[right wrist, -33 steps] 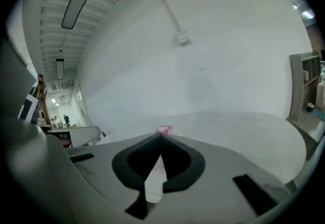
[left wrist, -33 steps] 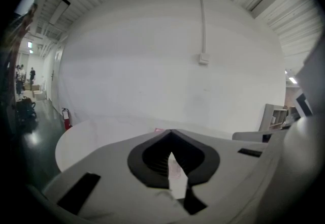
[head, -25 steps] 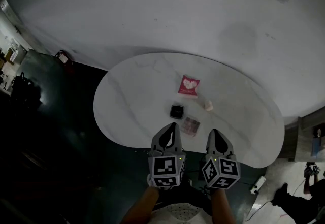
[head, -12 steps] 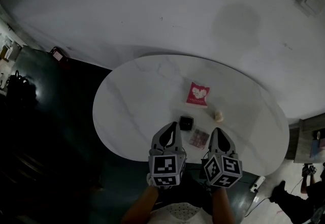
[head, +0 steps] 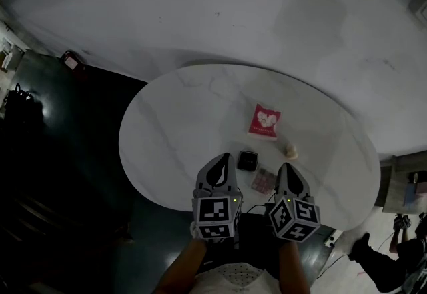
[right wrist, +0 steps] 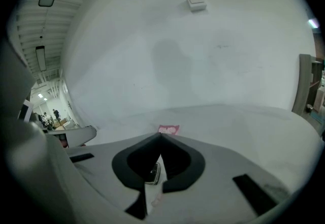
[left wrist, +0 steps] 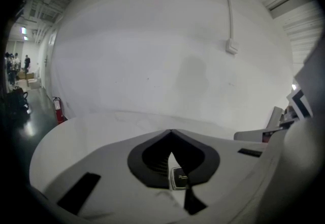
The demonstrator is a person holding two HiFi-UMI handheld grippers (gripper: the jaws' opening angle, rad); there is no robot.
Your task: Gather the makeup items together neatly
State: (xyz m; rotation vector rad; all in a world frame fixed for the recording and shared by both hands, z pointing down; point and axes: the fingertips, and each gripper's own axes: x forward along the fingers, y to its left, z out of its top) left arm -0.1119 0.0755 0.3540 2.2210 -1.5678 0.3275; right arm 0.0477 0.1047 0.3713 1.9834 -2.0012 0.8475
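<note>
You hold both grippers side by side over the near edge of the white oval desk (head: 170,133), pointing forward and somewhat down. Your left gripper (head: 222,165) is clenched: in the left gripper view its jaws meet at the tips with nothing gripped between them. Your right gripper (head: 287,169) is clenched the same way and is also empty. The black square compact (head: 247,161) lies on the desk just ahead of the left gripper's tip and a little to its right, in the gap between the two grippers. You can see it through the slit below the closed tips in the left gripper view. The pinkish eyeshadow palette (head: 262,181) lies between the two grippers, just beside the right gripper's left flank and close to the compact; whether those two touch cannot be told. The small pale round item (head: 291,150) sits just beyond the right gripper's tip. The red sachet (head: 265,122) lies flat farther ahead, past the compact and apart from the other three items.
</note>
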